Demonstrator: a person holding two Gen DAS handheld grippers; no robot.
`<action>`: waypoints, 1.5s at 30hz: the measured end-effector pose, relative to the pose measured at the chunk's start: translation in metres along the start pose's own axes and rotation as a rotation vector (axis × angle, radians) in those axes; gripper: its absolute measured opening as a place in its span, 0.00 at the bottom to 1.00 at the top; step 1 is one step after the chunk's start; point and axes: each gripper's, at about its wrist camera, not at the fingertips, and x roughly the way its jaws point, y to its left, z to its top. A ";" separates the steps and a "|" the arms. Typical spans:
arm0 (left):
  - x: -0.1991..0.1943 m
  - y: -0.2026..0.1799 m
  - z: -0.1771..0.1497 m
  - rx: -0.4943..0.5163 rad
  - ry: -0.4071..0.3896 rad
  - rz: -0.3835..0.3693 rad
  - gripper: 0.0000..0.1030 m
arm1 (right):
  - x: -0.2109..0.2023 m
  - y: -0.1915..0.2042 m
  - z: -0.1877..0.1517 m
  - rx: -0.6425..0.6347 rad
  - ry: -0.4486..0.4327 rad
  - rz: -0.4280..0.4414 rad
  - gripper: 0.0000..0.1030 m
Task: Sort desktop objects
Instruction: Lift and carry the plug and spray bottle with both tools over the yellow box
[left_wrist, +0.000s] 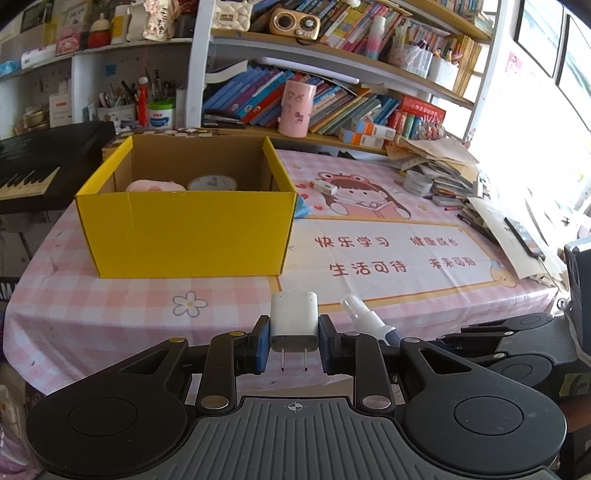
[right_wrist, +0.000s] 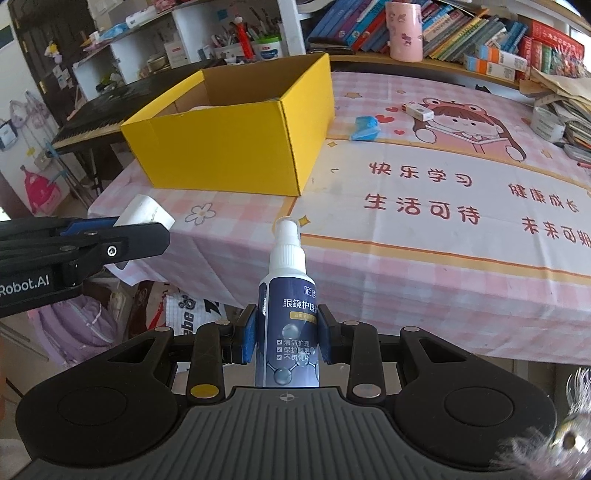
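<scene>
The left hand-held gripper (left_wrist: 294, 347) squeezes a white plug (left_wrist: 294, 325); the right hand-held gripper (right_wrist: 284, 338) squeezes a spray bottle (right_wrist: 286, 325); both hang in the air just off the table (left_wrist: 229, 295) edge, near the yellow box (left_wrist: 188, 232); I think the next move is to carry them over the box and let go; only the left view shows things already inside.

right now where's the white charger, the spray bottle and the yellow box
white charger (left_wrist: 294, 317), left wrist view, front face
spray bottle (right_wrist: 291, 325), right wrist view, dark label
yellow box (left_wrist: 192, 232), left wrist view, near outer wall
</scene>
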 end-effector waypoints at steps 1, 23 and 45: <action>-0.001 0.000 0.000 -0.004 -0.003 0.003 0.24 | 0.000 0.002 0.000 -0.010 0.001 0.001 0.29; -0.015 0.029 0.007 -0.096 -0.074 0.091 0.24 | 0.007 0.025 0.028 -0.101 -0.016 0.074 0.29; 0.030 0.067 0.093 -0.163 -0.198 0.233 0.24 | 0.033 0.015 0.149 -0.149 -0.136 0.221 0.29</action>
